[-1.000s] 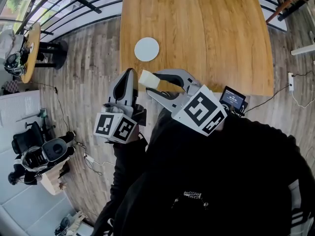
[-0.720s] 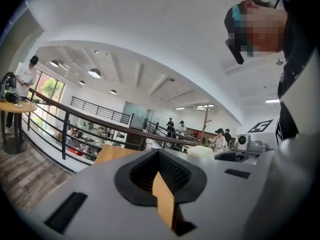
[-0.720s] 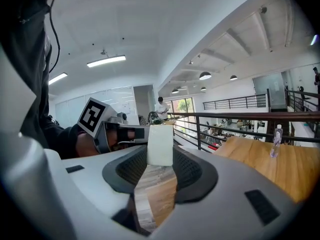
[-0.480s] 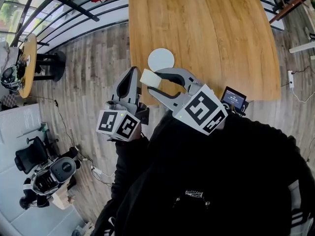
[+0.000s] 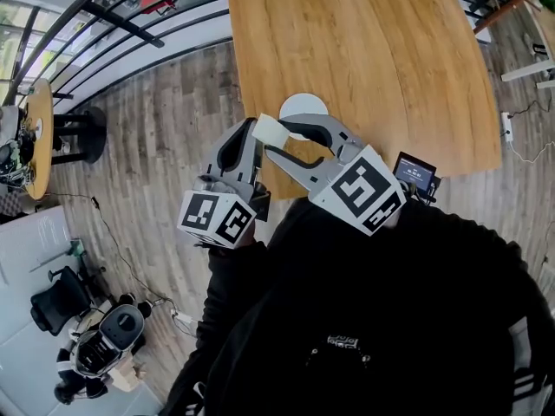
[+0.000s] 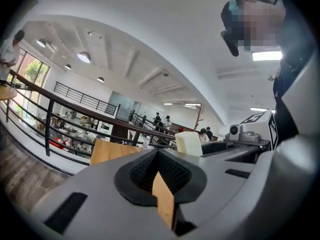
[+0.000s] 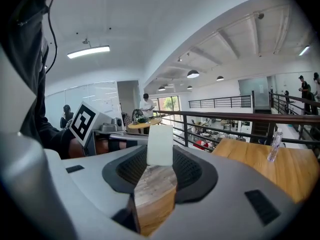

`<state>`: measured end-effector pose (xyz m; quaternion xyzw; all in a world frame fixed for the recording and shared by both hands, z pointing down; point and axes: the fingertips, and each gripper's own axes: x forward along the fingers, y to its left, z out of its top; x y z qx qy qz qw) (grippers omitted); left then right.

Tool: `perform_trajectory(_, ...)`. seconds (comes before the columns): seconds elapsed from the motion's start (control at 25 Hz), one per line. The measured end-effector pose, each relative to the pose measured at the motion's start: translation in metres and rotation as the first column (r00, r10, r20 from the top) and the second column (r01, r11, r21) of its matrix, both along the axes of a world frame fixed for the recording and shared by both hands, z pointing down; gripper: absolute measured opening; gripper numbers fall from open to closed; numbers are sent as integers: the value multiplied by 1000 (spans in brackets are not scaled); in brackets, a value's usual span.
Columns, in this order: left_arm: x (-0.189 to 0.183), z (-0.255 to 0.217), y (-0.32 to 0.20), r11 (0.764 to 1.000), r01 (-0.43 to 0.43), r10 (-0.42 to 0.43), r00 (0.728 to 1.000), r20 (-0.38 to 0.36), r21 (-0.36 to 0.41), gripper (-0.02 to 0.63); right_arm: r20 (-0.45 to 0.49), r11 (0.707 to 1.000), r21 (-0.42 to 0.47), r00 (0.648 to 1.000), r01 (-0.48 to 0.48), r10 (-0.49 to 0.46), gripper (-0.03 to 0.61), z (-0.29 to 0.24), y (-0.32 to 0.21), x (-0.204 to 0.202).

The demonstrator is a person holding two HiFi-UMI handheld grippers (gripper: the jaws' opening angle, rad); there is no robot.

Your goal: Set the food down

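Jaws of the right gripper stand wide and clamp a pale cream block of food by its sides at their tips. The left gripper has its jaws together at the tips, with nothing between them. It sits just beside the right one, so the block shows past its jaws.

From the head view, the right gripper holds the food up off any surface. There the food lines up with the near edge of the wooden table, just short of a white plate. The left gripper points the same way.

Each marker cube bears black-and-white square patterns, not letters. A small lit screen by the right arm carries print too small to read. A clear bottle stands on the table farther off.
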<state>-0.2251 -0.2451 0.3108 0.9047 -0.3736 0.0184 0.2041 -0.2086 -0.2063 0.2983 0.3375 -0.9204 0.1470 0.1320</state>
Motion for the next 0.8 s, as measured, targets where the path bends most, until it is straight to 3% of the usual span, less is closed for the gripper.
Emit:
perform_trajectory(0.2,-9,19,-2,999,-21,20,1000,-18,-43,-5,-41,999,-25,999,-23,22,169,12,-2,-7)
perform_trajectory(0.48,2,48,-7,992,19,-20,1000,-14,-125,-6,-66,996,-85,997,-35,29,169,32,-5,11)
perform_trajectory(0.64,12,42,-3,991,45,-45,999,4,-123,-6,-40,988,-153,999,-33,27,169,45,-5,25)
perform_trajectory(0.8,14,47,3,989,49,-46,999,25,-142,-6,-24,987,-164,1000,-6,3,169,49,-6,25)
